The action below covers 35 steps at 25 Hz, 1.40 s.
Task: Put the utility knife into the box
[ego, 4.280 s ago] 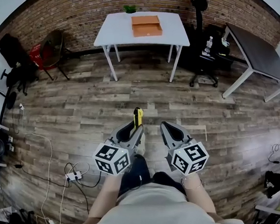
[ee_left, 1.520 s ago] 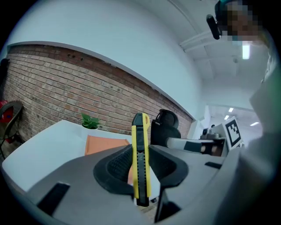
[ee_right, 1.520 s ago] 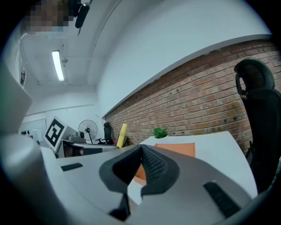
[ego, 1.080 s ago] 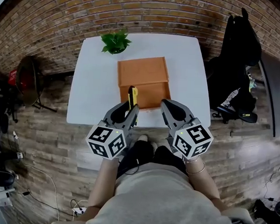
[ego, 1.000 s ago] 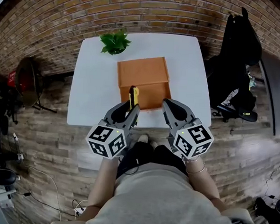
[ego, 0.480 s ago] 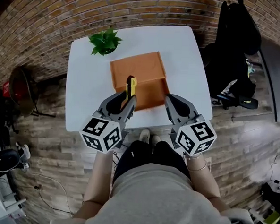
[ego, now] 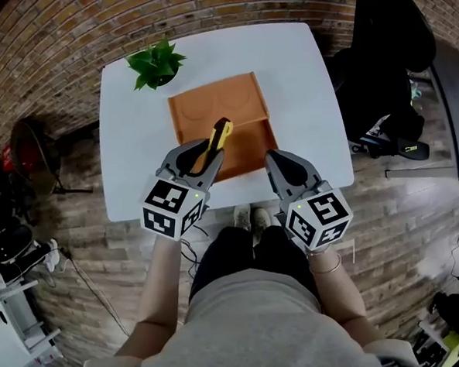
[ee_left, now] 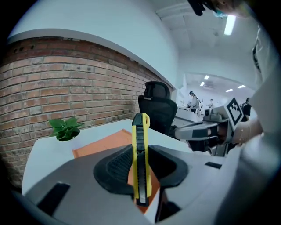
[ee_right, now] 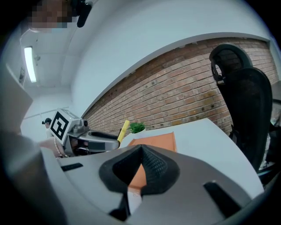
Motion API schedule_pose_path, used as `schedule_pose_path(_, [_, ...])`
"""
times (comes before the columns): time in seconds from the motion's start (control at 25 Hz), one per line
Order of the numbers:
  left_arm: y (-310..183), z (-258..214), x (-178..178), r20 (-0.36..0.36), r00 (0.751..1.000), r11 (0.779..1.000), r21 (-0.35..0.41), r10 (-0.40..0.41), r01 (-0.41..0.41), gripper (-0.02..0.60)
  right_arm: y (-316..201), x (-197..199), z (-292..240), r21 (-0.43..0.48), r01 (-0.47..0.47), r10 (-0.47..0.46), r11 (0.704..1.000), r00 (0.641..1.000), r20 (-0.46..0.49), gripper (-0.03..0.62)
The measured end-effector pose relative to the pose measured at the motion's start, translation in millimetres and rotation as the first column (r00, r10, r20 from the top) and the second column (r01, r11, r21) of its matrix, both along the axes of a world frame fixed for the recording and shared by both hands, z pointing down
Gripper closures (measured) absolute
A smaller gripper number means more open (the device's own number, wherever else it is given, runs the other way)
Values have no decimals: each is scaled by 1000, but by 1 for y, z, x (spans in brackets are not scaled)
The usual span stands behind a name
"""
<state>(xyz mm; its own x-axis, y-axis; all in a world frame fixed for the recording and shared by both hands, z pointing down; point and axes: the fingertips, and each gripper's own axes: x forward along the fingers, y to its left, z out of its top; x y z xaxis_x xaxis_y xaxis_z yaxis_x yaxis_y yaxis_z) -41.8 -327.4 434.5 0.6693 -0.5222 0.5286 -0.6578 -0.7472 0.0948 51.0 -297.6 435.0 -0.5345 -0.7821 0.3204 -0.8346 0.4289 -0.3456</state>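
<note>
A yellow utility knife (ego: 218,133) stands out forward from my left gripper (ego: 202,158), whose jaws are shut on its lower body. In the left gripper view the knife (ee_left: 141,154) rises upright between the dark pads. Its tip hangs above the near half of the open orange box (ego: 211,106), which lies in the middle of the white table (ego: 305,83). My right gripper (ego: 275,158) hovers over the table's front edge, right of the box, with its jaws together and nothing held. The box (ee_right: 156,141) and knife (ee_right: 123,130) also show in the right gripper view.
A small green potted plant (ego: 153,64) stands at the table's far left corner. A black office chair (ego: 389,49) with dark clothing sits just right of the table. A brick wall runs behind, and wooden floor lies below.
I have come closer to the table. The left gripper has carried the knife from the box's front edge to above its near half. The right gripper stays beside it, still shut.
</note>
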Motion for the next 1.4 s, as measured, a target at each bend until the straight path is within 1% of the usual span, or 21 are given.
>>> schedule_pose_path(0.24, [-5,37,11,68,993,992,-86,101,-95,471,-10,7,22,-49,-27,27,998,1000,-1,595])
schedule_pose_path(0.36, [-8,56,16,152,976,985,-98,158,-144,471,-14,13,30,-64,-40,40,997,999,-9,595])
schedule_pose_path(0.44, [-9,70,20,239,949,978,-94,204,-187,471,-17,18,34,-63,-47,44,997,998,-35,595])
schedule_pose_path(0.56, [-7,91,25,372,885,960,-106,281,-260,471,-17,26,39,-70,-63,59,996,997,-52,595])
schedule_pose_path(0.6, [-6,98,26,399,865,953,-117,303,-280,472,-18,28,41,-78,-71,68,994,997,-46,595])
schedule_pose_path(0.64, [-5,103,28,416,851,947,-130,321,-294,472,-18,30,44,-86,-78,75,993,996,-41,595])
schedule_pose_path(0.72, [-4,112,32,429,836,939,-153,344,-308,472,-19,32,50,-98,-86,82,991,996,-42,595])
schedule_pose_path(0.88, [-5,129,39,439,817,927,-197,374,-318,471,-19,34,61,-117,-91,86,989,995,-46,595])
schedule_pose_path(1.0, [-4,141,43,436,808,917,-233,396,-324,472,-18,35,67,-128,-90,85,988,995,-46,595])
schedule_pose_path(1.08, [-4,147,43,448,795,912,-246,408,-328,471,-18,36,70,-135,-90,84,987,995,-48,595])
schedule_pose_path(1.16, [-3,151,44,463,775,902,-263,429,-343,471,-17,39,73,-144,-103,98,984,994,-43,595])
schedule_pose_path(1.32, [2,162,44,493,724,875,-304,483,-376,471,-12,41,80,-169,-119,115,978,993,-31,595])
schedule_pose_path(1.4, [1,167,44,500,712,869,-320,494,-378,471,-11,41,82,-174,-116,111,978,993,-34,595])
